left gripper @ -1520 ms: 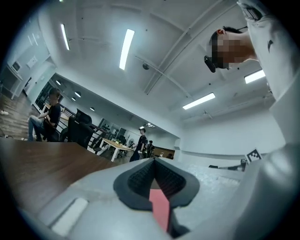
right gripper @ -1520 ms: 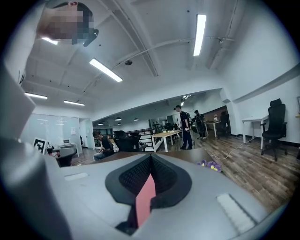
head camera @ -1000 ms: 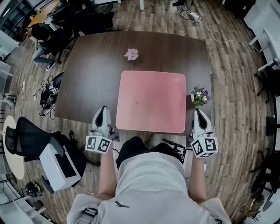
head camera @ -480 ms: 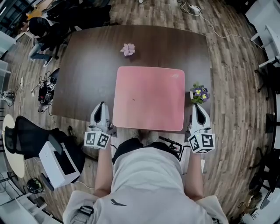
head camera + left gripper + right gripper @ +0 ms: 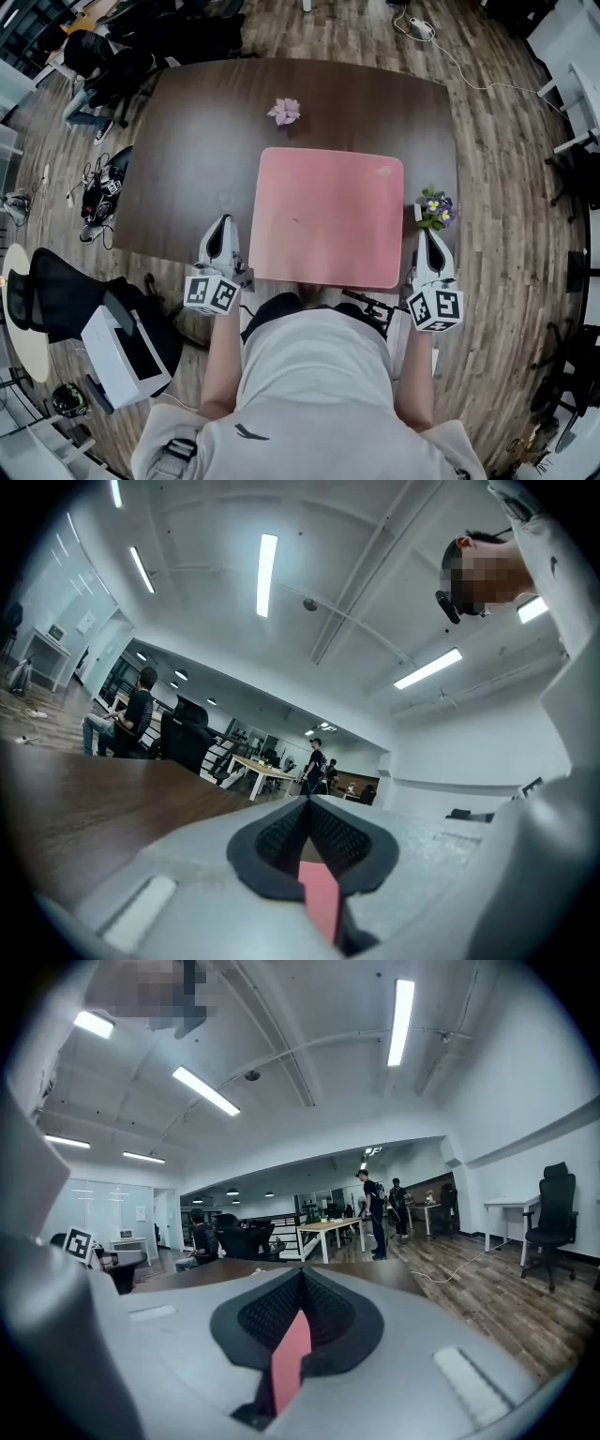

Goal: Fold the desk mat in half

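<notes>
Since desk mat (image 5: 328, 216) lies flat, stage: fold not begun.
L gripper (image 5: 221, 225): lower left, jaws closed, beside mat.
R gripper (image 5: 427, 236): lower right, jaws closed; the 2 look staged for near corners.

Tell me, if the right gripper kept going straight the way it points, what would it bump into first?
Most likely the small pot of purple flowers, which sits just ahead of the right gripper. Seen from above they line up, though height is hard to judge.
</notes>
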Action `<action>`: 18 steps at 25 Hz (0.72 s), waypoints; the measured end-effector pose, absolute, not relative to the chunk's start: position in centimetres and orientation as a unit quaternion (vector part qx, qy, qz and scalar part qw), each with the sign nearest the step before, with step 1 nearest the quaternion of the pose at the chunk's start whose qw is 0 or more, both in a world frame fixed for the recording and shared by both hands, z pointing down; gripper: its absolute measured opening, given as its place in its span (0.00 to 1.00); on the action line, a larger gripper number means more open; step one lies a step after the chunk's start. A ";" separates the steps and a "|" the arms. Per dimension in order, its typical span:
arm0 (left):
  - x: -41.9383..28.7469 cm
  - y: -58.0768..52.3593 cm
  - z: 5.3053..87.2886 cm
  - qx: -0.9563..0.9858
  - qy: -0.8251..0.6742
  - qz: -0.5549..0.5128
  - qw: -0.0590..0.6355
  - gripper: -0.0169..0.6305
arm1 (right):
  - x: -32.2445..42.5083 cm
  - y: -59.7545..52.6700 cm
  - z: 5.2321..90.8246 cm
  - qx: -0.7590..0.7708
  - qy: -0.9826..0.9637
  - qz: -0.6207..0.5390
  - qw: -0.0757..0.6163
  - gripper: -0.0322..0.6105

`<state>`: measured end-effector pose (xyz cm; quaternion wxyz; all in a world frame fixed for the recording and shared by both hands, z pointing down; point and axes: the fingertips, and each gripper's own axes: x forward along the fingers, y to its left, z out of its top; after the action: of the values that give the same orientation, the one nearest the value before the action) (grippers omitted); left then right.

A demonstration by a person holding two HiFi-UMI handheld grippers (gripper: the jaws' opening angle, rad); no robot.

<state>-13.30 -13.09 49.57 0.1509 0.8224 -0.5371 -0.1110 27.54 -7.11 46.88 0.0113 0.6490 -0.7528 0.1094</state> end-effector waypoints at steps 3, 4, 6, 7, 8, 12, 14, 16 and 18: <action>-13.4 -13.1 49.8 0.827 -0.530 -0.108 0.153 0.03 | 27.2 -7.1 46.8 0.650 -0.752 0.110 0.014 0.05; -13.4 -13.1 49.9 0.828 -0.529 -0.107 0.154 0.03 | 27.2 -7.0 46.8 0.651 -0.751 0.111 0.015 0.05; -13.3 -13.0 50.0 0.826 -0.529 -0.108 0.160 0.03 | 27.3 -7.0 47.1 0.651 -0.750 0.114 0.018 0.05; -13.3 -13.0 50.1 0.825 -0.530 -0.109 0.162 0.03 | 27.3 -7.1 47.2 0.651 -0.750 0.115 0.019 0.05; -13.4 -13.0 50.3 0.825 -0.530 -0.108 0.162 0.03 | 27.3 -7.1 47.3 0.650 -0.750 0.116 0.021 0.05; -13.9 -12.9 50.7 0.824 -0.530 -0.106 0.167 0.03 | 27.0 -6.9 48.2 0.651 -0.749 0.122 0.032 0.06; -14.1 -13.0 50.9 0.825 -0.529 -0.105 0.168 0.03 | 26.8 -7.0 48.8 0.650 -0.748 0.126 0.037 0.06; -14.0 -13.1 51.2 0.827 -0.526 -0.105 0.167 0.03 | 27.0 -7.1 49.7 0.655 -0.743 0.126 0.046 0.07; -14.0 -13.1 51.4 0.827 -0.524 -0.109 0.171 0.03 | 27.5 -7.1 50.8 0.667 -0.732 0.126 0.061 0.07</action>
<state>-13.95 -13.11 51.41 0.1710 0.8269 -0.5244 -0.1093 27.52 -7.14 50.78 0.0609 0.6668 -0.7319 0.1263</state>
